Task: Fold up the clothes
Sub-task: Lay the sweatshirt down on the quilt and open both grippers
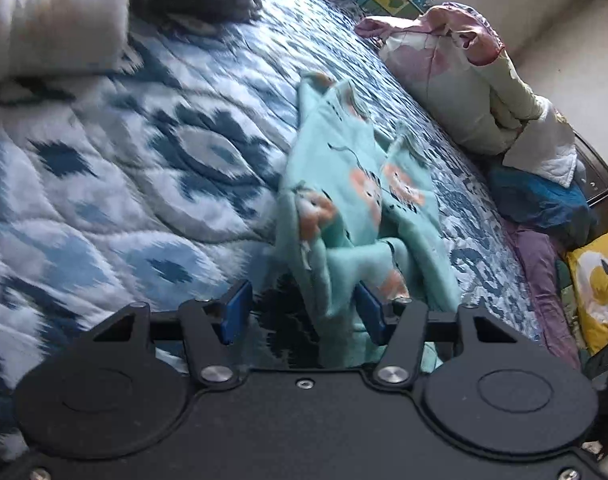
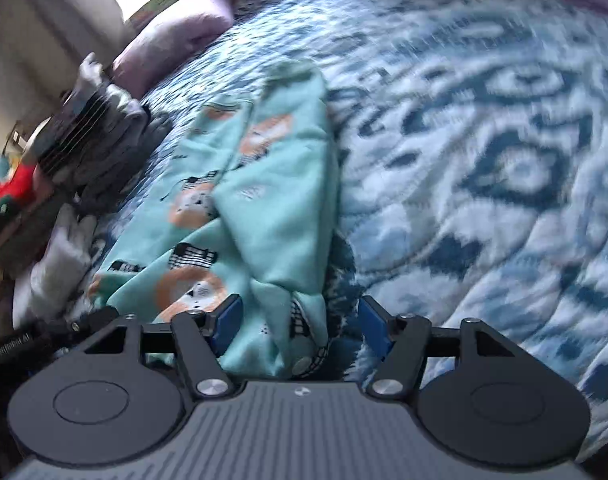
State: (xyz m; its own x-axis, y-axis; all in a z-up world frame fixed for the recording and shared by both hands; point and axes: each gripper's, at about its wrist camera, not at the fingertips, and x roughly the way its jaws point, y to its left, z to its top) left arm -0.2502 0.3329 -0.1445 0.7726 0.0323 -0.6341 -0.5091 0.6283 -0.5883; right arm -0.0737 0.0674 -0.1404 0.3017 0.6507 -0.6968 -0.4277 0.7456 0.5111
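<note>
Teal garment [image 1: 356, 200] is lying crumpled on the blue quilted bed [image 1: 123, 168]; left tongs [image 1: 304, 312] and right tongs [image 2: 299, 320] are being held apart, cloth between blue pads, not clamped.

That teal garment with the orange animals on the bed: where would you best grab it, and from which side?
Probably at its near edge, one bunched corner for each gripper. The garment lies lengthwise away from both cameras on the quilt, and its near folds already rise between the open jaws of the left gripper and right gripper. Come from above and the near side.
</note>
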